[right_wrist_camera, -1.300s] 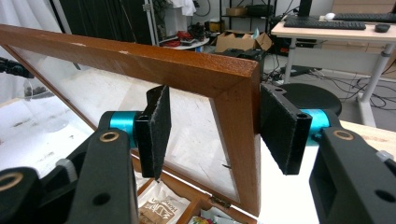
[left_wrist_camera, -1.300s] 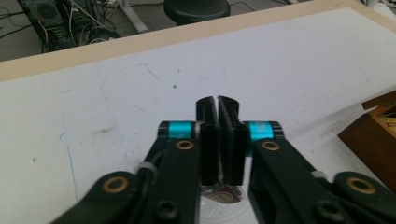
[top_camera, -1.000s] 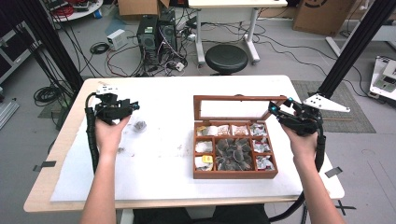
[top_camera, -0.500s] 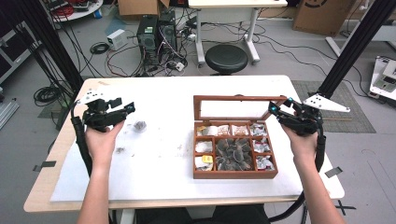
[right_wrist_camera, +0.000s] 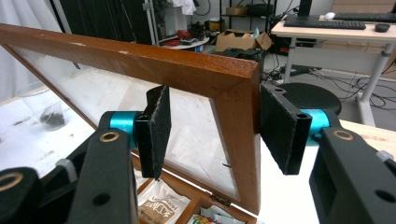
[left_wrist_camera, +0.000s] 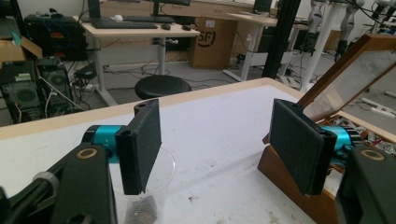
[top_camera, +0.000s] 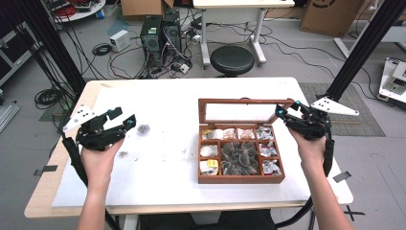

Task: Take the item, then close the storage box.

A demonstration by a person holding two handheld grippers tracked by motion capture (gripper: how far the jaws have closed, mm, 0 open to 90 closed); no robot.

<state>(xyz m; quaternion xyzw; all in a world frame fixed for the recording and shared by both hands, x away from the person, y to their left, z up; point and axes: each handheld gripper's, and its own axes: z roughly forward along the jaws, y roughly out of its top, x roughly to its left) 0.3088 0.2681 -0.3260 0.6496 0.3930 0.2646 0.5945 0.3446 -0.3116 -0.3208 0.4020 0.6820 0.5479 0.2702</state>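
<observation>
You held the lid (right_wrist_camera: 196, 70) clamped between the right gripper (right_wrist_camera: 212, 135) fingers while the left gripper (top_camera: 125, 120) fingers (empty, just opened) stood beside the cup (top_camera: 143, 129).

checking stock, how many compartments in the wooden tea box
9 in the wooden tea box, as far as the high view shows: four small ones across the back row, two down the left side, two down the right side, and one large middle one full of dark bags. The picture is blurry.
</observation>
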